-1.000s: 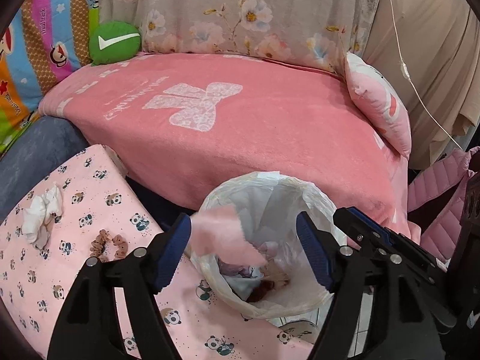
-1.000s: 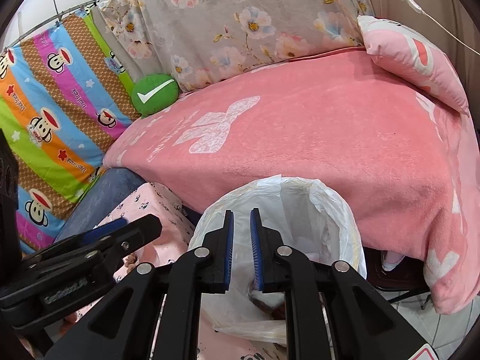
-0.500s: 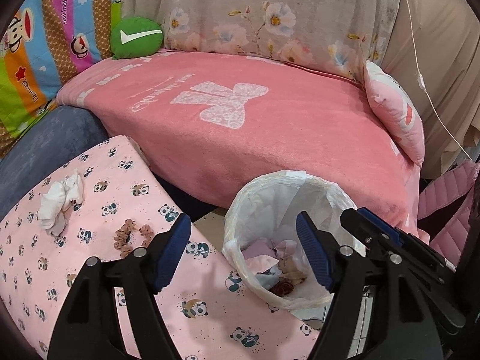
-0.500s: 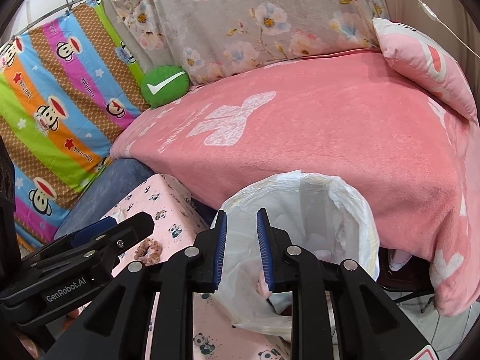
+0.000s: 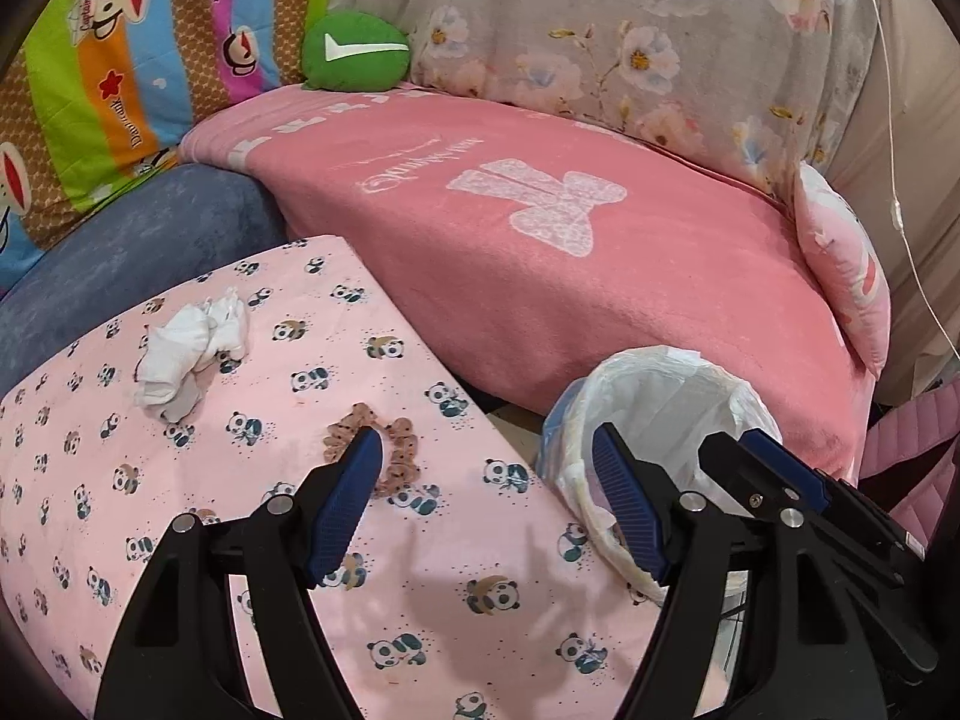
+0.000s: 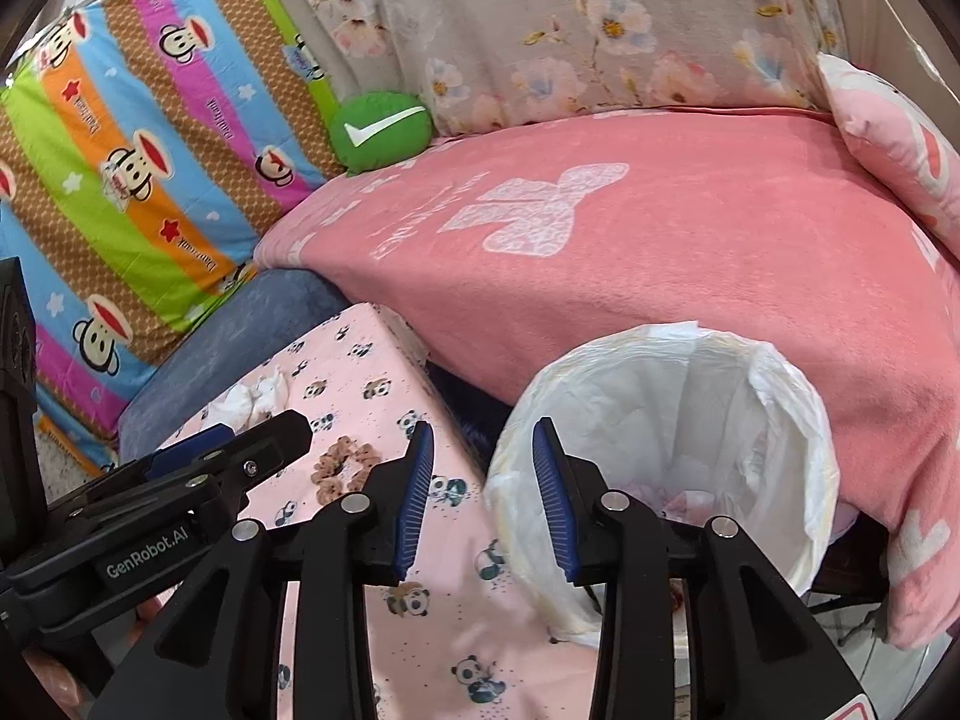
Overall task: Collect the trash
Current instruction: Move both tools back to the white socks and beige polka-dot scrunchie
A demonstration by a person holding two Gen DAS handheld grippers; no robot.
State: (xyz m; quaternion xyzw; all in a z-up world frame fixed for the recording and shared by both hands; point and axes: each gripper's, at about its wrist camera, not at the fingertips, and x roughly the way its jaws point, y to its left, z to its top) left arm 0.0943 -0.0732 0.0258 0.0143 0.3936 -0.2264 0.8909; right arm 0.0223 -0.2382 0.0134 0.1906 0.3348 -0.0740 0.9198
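A crumpled white tissue (image 5: 192, 354) and a brown scrunchie (image 5: 399, 450) lie on the panda-print pink tablecloth (image 5: 420, 600). Beside the table stands the bin with a white liner (image 5: 672, 396), with scraps inside (image 6: 684, 507). My left gripper (image 5: 486, 444) hangs open and empty above the table edge; its left fingertip (image 5: 366, 456) covers part of the scrunchie. My right gripper (image 6: 482, 432) is opening with nothing between its jaws, over the gap between table and bin (image 6: 690, 450). The right wrist view also shows the tissue (image 6: 252, 396) and scrunchie (image 6: 345, 468) beyond the left gripper's arm (image 6: 240, 462).
A sofa under a pink blanket (image 5: 570, 252) runs behind table and bin. On it sit a green check-mark cushion (image 5: 357, 51) and a pink pillow (image 5: 852, 282). A striped monkey-print cloth (image 5: 120, 60) hangs at the left, and a blue cushion (image 5: 150, 240) borders the table.
Both grippers moved left, from over the bin toward the table. The pink scrap seen at the left gripper's jaws a second ago is gone from them. The right jaws went from nearly shut to parted.
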